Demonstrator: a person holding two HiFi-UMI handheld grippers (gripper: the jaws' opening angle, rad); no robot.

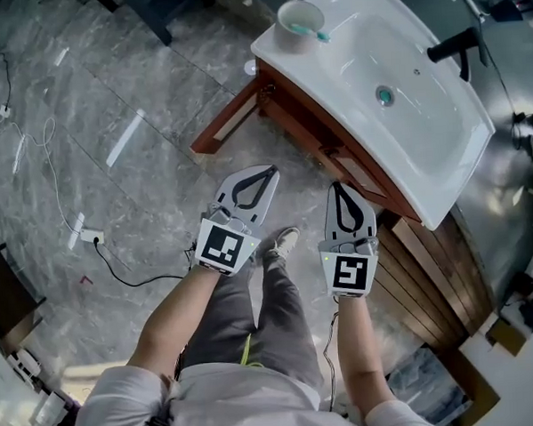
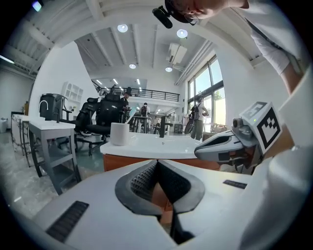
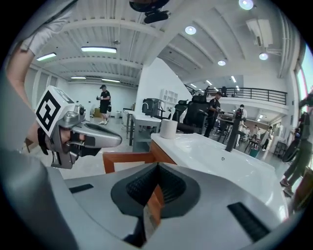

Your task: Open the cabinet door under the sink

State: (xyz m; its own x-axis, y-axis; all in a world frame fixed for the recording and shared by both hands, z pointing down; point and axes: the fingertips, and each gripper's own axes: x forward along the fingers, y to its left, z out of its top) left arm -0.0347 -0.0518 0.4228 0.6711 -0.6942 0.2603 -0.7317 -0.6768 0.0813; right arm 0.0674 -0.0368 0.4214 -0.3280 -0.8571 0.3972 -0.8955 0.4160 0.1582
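Jutting from the vanity's left end toward seven o'clock in the head view, the cabinet door (image 1: 222,125) stands swung wide open. It is red-brown wood, seen here edge-on from above. At five o'clock from it the left gripper (image 1: 270,170) is held over the grey floor with its fingers together and nothing between them. The right gripper (image 1: 336,187) sits at its three o'clock, just before the cabinet (image 1: 353,163), fingers likewise together and empty. Above the cabinet lies the white sink (image 1: 442,154), with a cup (image 1: 299,19) at its eleven o'clock corner and a black faucet (image 1: 454,45) at two. Only the right gripper view shows the door's face (image 3: 128,157) — a wooden frame round a paler middle. The left gripper view shows just the cabinet front (image 2: 122,161) beneath the basin, and the door cannot be made out there.
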